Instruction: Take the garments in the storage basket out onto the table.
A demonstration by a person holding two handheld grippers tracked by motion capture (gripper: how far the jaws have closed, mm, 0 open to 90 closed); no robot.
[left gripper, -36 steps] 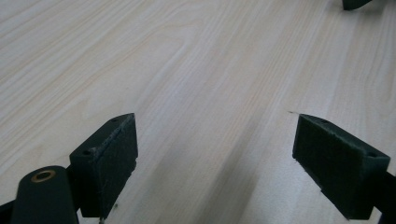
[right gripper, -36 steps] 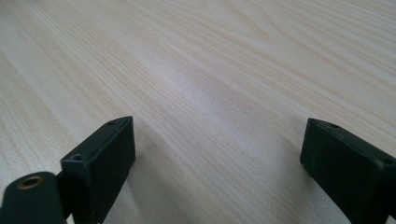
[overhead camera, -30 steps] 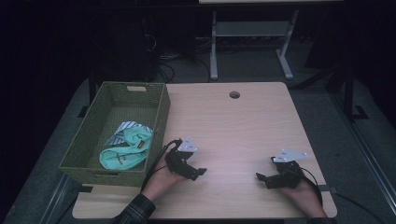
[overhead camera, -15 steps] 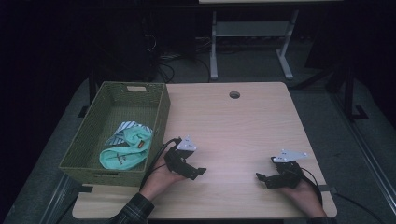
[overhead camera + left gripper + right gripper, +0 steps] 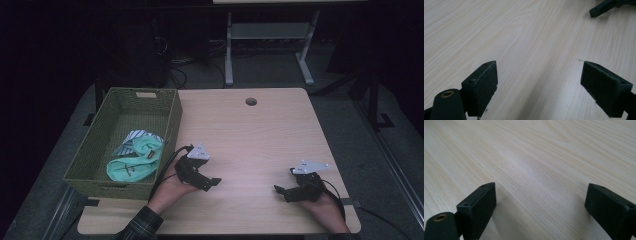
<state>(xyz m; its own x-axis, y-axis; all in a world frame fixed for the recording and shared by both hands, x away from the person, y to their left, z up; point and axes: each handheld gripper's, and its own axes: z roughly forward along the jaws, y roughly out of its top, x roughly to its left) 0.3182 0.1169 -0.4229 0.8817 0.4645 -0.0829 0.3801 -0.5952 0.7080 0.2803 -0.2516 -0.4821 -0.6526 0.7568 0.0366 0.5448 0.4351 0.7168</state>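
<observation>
High view: we see one wooden tabletop (image 5: 250, 140) with one woven basket (image 5: 170, 125) at its left edge. Inside the basket lie what we count as two pieces of cloth: one teal cloth (image 5: 134, 161) on top and one striped cloth (image 5: 137, 135) partly under it; we cannot rule out more beneath. Our left tongs (image 5: 212, 183) rest low on the tabletop just beside the basket's near right corner, and our right tongs (image 5: 278, 190) rest near the front right edge, well apart from the left ones. Two hands, two tongs, neither carrying anything. No loose cloth lies on the wood, so we judge the putting-away done, with little or nothing left but to rest or withdraw.

Left gripper view: the left tongs (image 5: 537, 85) stand wide apart over bare wood grain, nothing between them. The tip of the right tongs (image 5: 604, 6) shows at the top right, farther off.

Right gripper view: the right tongs (image 5: 539, 207) also stand wide apart, nothing between them, bare tabletop (image 5: 536, 157) ahead.

Count: one basket, two cloths seen, two tongs.
</observation>
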